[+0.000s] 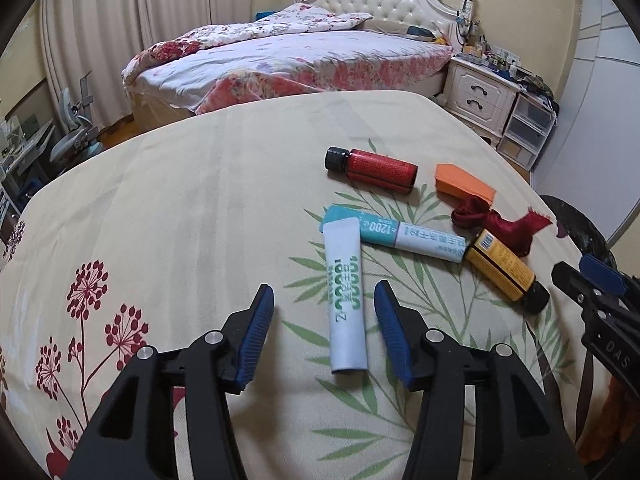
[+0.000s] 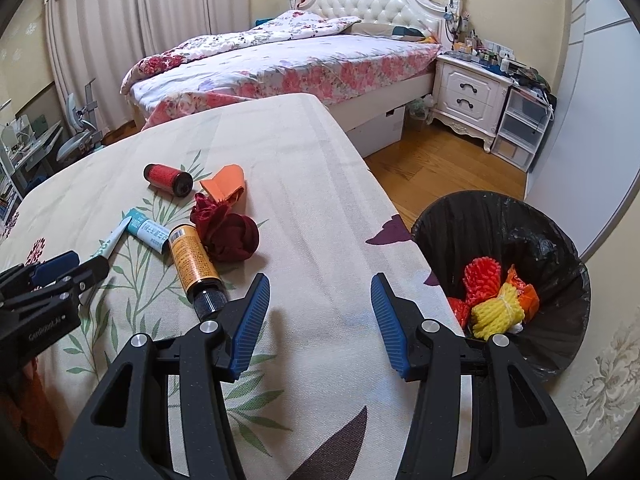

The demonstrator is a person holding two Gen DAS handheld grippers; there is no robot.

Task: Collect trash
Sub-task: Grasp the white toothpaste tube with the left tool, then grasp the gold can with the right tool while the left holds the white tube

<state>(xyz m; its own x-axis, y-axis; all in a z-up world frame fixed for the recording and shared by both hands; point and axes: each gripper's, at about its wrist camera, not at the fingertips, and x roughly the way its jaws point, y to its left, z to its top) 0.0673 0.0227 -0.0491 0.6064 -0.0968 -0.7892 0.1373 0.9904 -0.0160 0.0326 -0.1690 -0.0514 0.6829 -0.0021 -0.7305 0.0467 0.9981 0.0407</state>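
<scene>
While the left gripper (image 1: 324,332) hangs half open around the white tube (image 1: 346,300) without touching it, red bottle (image 1: 372,166), yellow bottle (image 2: 192,256) and cloth (image 2: 228,232) lie mid-tabletop. Right gripper (image 2: 320,320): parted, empty, near the right edge beside the bin (image 2: 500,216). Next: close on the tube.

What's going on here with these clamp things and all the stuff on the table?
A person is clearing trash off a cloth-covered table with a two-finger gripper in each hand. The left gripper is open around a white tube, with nothing gripped yet. The right gripper is open and empty beside a yellow bottle. A red bottle, a teal tube, an orange paper piece and a dark red cloth still lie there. The black bin already holds some foam netting.
</scene>
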